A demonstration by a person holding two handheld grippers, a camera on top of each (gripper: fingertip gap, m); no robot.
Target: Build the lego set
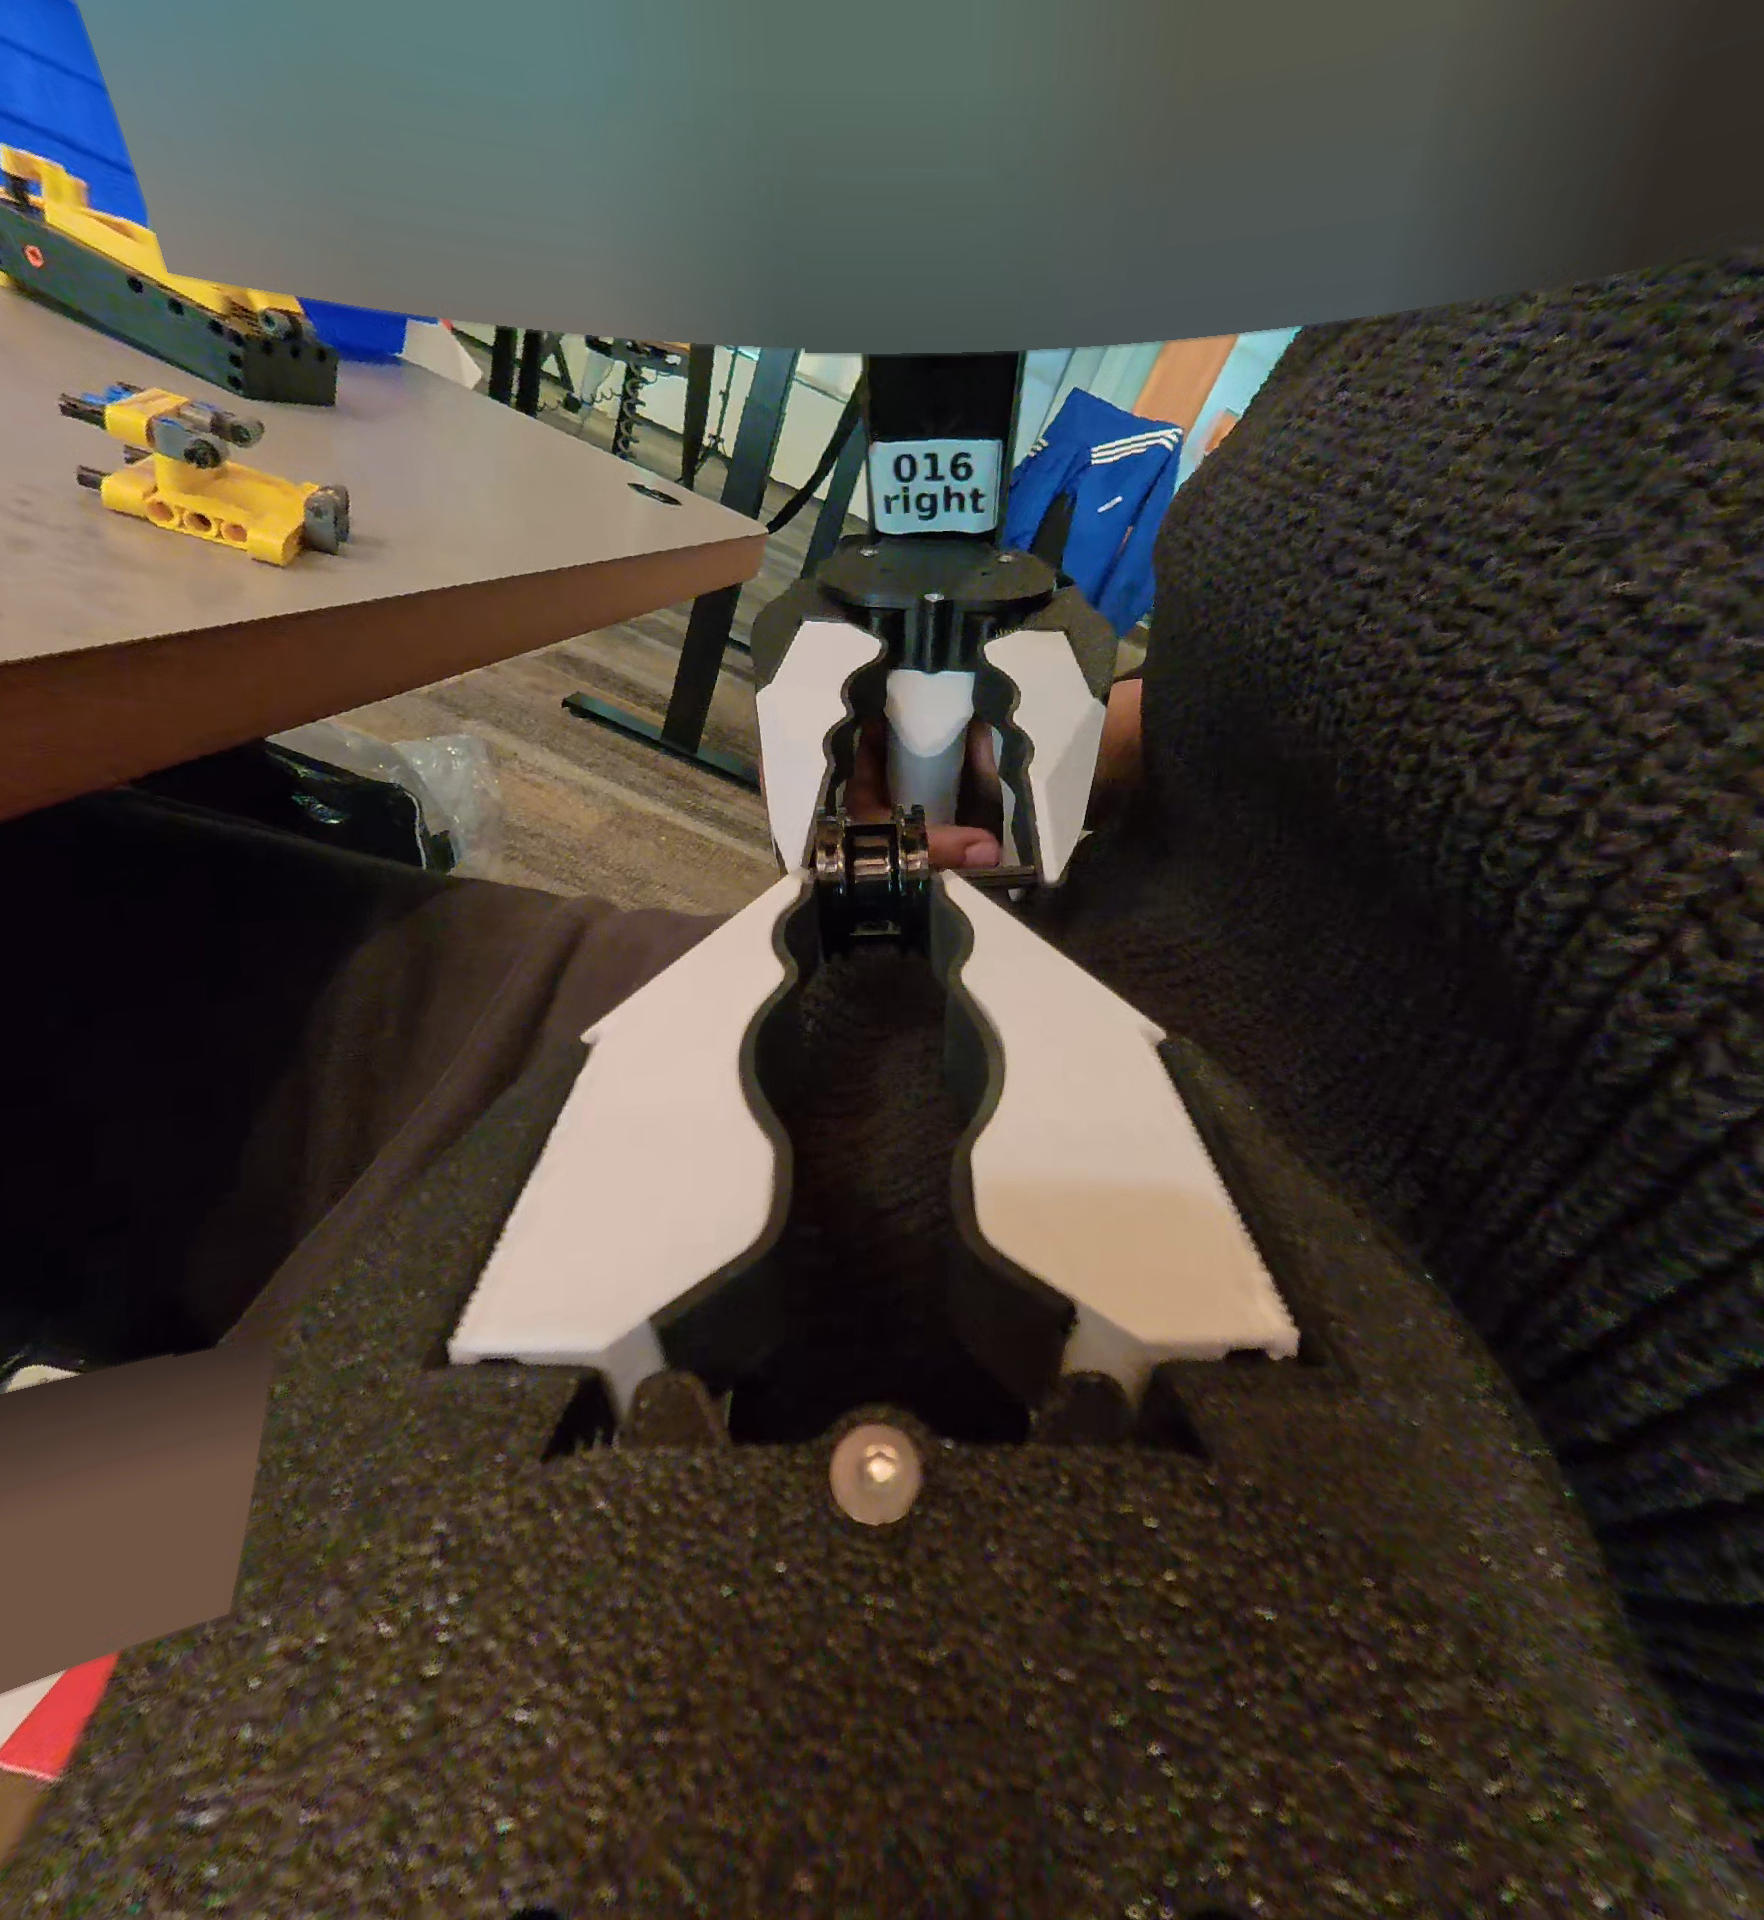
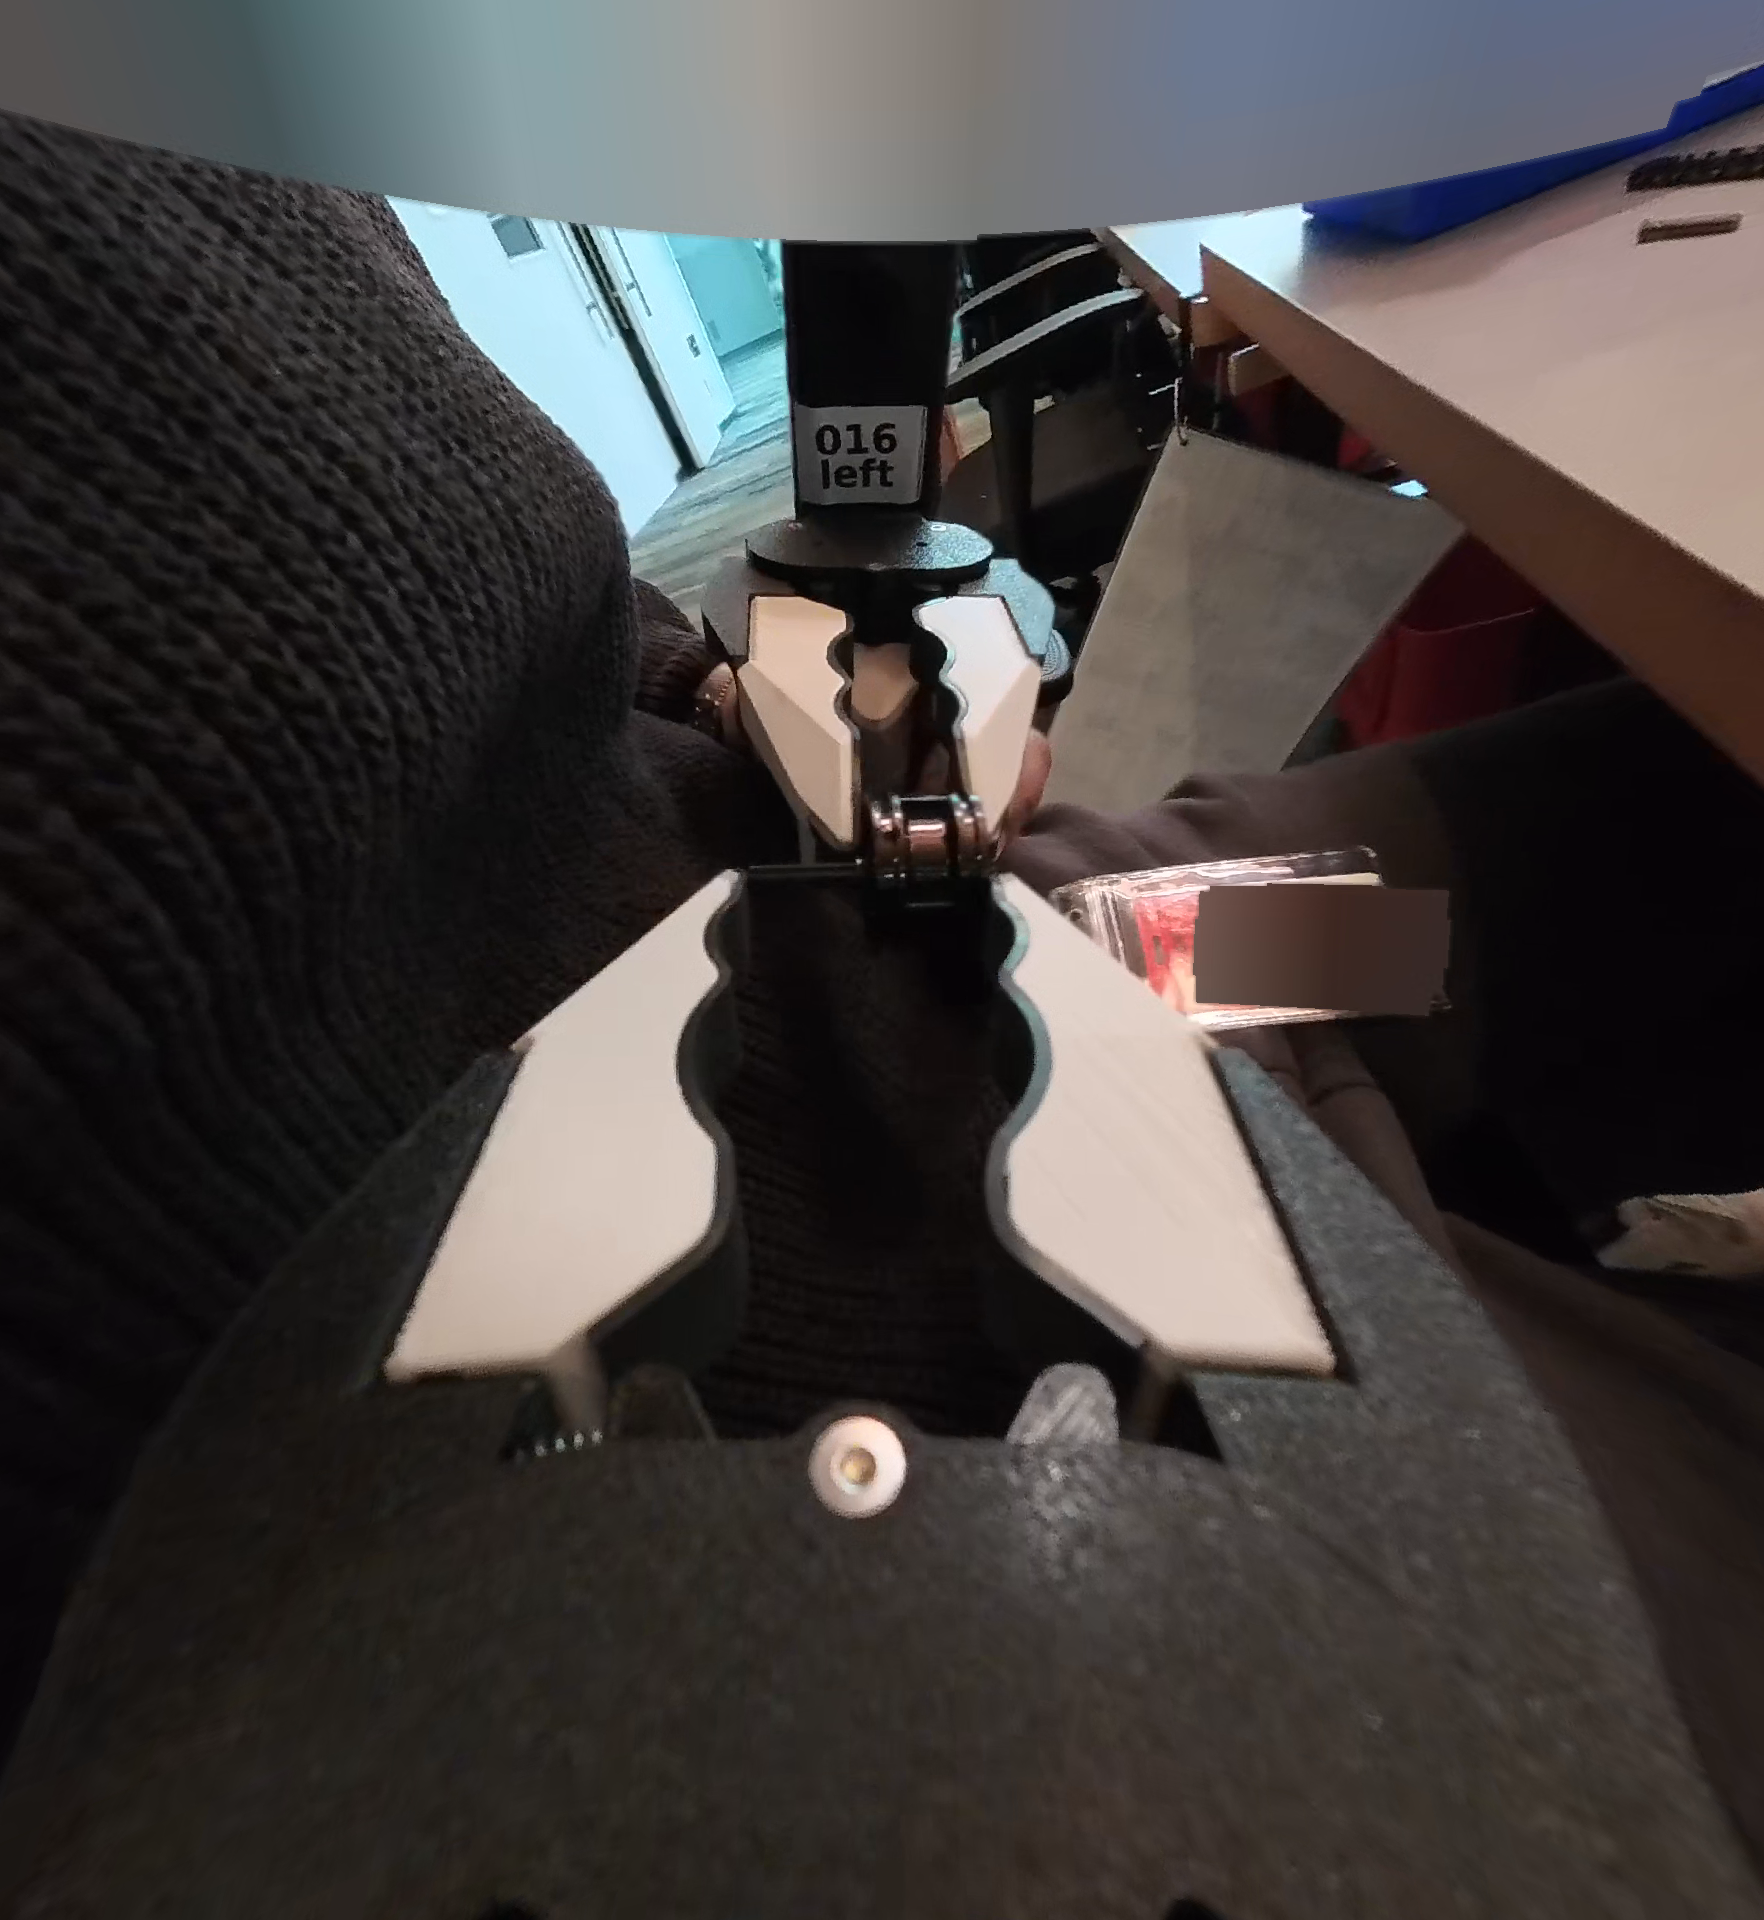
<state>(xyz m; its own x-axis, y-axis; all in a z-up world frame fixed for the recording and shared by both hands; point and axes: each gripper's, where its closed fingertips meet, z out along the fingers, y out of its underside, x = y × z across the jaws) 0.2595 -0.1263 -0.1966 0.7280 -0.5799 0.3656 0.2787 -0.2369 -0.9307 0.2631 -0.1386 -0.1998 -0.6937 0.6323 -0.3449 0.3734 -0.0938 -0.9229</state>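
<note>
left gripper [image 1: 873, 914] | clamped on black hinged part [image 1: 870, 868] | right gripper [image 2: 925, 878] | clamped too (tips facing)

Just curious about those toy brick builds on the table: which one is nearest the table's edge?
The small yellow build, with grey connectors. It sits close to the table edge, while the long black-and-yellow build lies farther back.

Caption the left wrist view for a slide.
Both tongs, left and right, pinch one small black-and-metal part below the table edge.
</note>
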